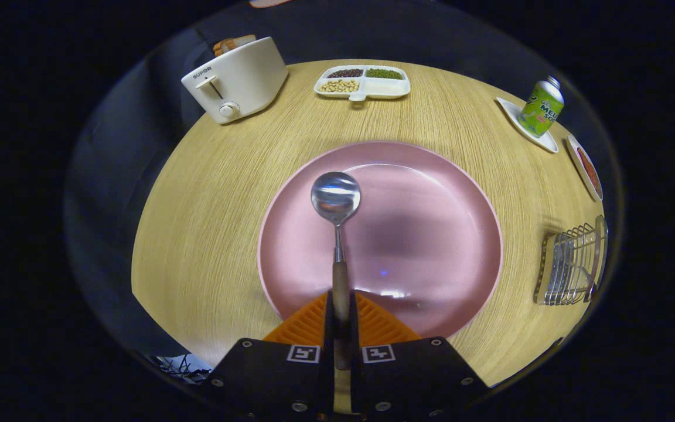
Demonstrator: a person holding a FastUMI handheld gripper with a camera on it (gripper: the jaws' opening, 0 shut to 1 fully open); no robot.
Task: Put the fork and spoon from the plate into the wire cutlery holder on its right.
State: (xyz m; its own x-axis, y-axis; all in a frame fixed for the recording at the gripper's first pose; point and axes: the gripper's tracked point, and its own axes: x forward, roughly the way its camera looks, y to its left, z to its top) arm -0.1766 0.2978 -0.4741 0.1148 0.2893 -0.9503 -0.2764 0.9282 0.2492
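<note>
My gripper is shut on the wooden handle of the spoon. The spoon points straight ahead from the fingers, its shiny bowl hanging over the left half of the pink plate. The plate lies on the round wooden table just beyond the fingers, with nothing else on it. The wire cutlery holder stands to the right of the plate near the table's edge. A fork-like metal piece seems to sit inside the holder, but I cannot tell for sure.
A white toaster with bread stands at the far left. A divided white dish of beans sits at the far side. A green soda can on a white coaster and a small dish lie far right.
</note>
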